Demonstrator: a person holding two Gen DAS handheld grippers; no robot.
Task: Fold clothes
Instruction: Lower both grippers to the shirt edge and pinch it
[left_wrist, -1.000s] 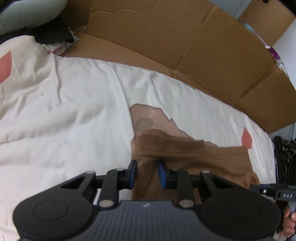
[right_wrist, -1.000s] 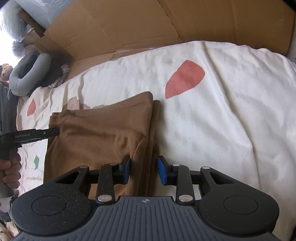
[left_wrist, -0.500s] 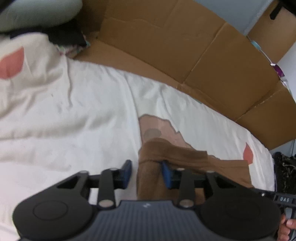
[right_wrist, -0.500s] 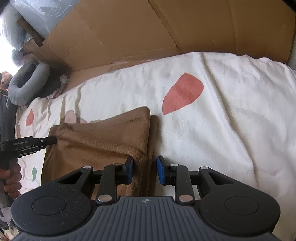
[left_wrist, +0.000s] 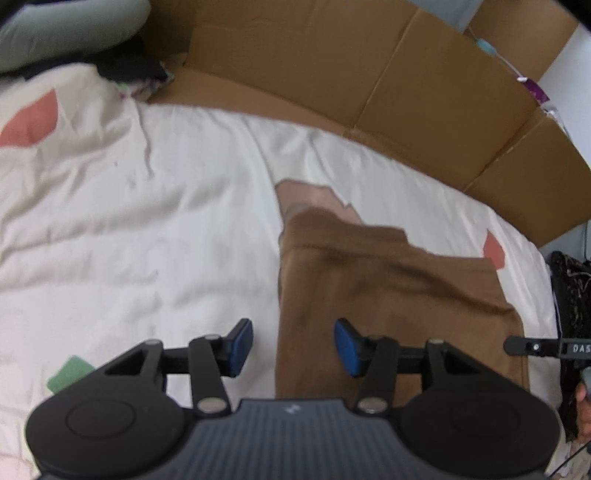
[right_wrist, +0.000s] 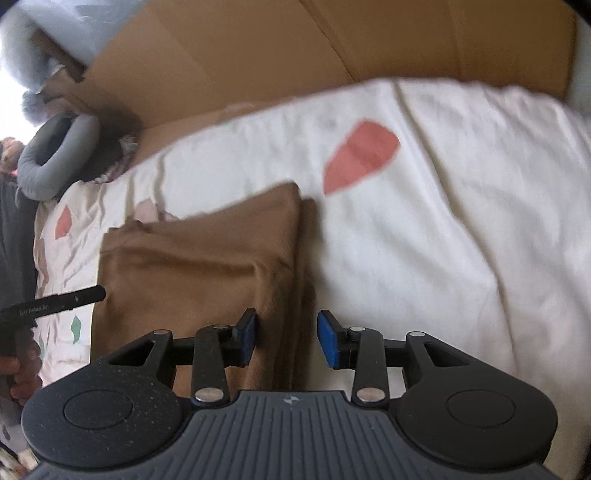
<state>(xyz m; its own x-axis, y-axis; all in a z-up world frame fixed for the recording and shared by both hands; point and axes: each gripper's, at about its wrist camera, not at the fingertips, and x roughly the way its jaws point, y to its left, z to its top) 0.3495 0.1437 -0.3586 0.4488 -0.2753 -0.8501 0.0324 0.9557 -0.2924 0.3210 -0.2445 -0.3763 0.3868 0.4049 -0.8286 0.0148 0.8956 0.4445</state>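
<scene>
1. The surface is a bed with a cream bedsheet (left_wrist: 155, 236), soft and full of creases. The sheet has printed shapes: coral-red patches (right_wrist: 360, 155), small green ones (left_wrist: 68, 373) and a pale pink one near the garment.
2. Behind the bed stands flattened brown cardboard (left_wrist: 369, 74), in several panels joined at creases, like a wall along the far edge.
3. In the far corner lies a grey curved neck pillow (right_wrist: 55, 155), next to some dark things that I cannot tell exactly.
4. There is one garment: a brown folded cloth (left_wrist: 388, 295). It lies flat on the sheet, near the middle of the bed, and in the right wrist view a second layer edge shows along its right side.
5. There are two tools. The left tool (left_wrist: 293, 345) has its blue pads (left_wrist: 242, 341) wide apart; the left edge of the cloth lies between them and is not gripped.
6. The right tool (right_wrist: 286, 338) has also its pads apart, above the right edge of the cloth, with nothing clamped.
7. Each view shows the other tool as a thin black bar at the side of the cloth, and one hand (right_wrist: 22, 373) of the person holds the handle at the left border of the right wrist view.
</scene>
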